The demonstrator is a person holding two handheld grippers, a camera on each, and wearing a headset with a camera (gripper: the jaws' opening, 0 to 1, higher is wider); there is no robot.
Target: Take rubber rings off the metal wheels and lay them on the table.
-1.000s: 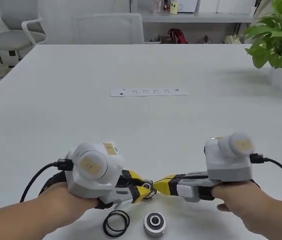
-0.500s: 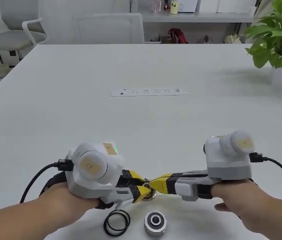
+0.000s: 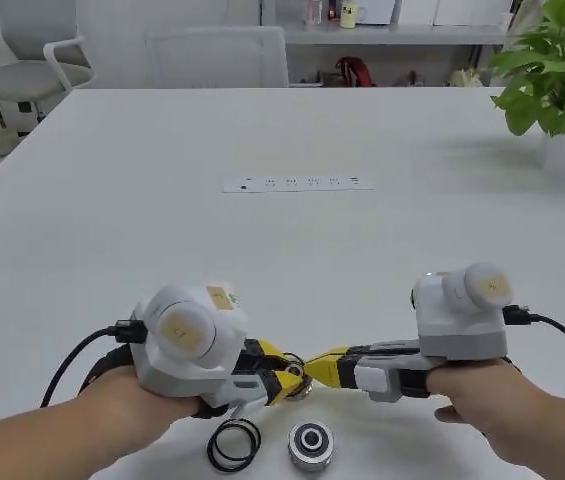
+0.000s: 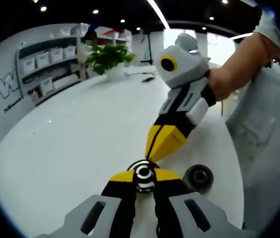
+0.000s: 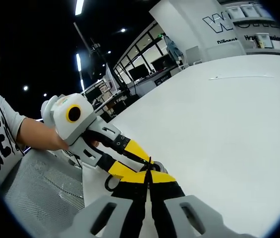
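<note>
A small metal wheel (image 3: 299, 378) (image 4: 143, 172) with a black rubber ring hangs just above the white table (image 3: 292, 260), and my left gripper (image 3: 287, 380) (image 4: 143, 174) is shut on it. My right gripper (image 3: 314, 369) (image 5: 149, 172) faces it from the right, its yellow tips closed to a point on the wheel's rim, pinching the rubber ring. In the left gripper view, the right gripper (image 4: 151, 155) touches the wheel from above. Loose black rubber rings (image 3: 234, 444) lie on the table near me. A bare metal wheel (image 3: 310, 445) (image 4: 198, 178) rests beside them.
A white power strip (image 3: 299, 184) lies mid-table. A potted plant (image 3: 554, 75) stands at the far right. Office chairs (image 3: 22, 62) sit beyond the far edge. Black cables (image 3: 72, 360) trail from both grippers.
The right gripper's tips slid a little left against the wheel, then eased back right. The left gripper has kept its hold on the wheel.
</note>
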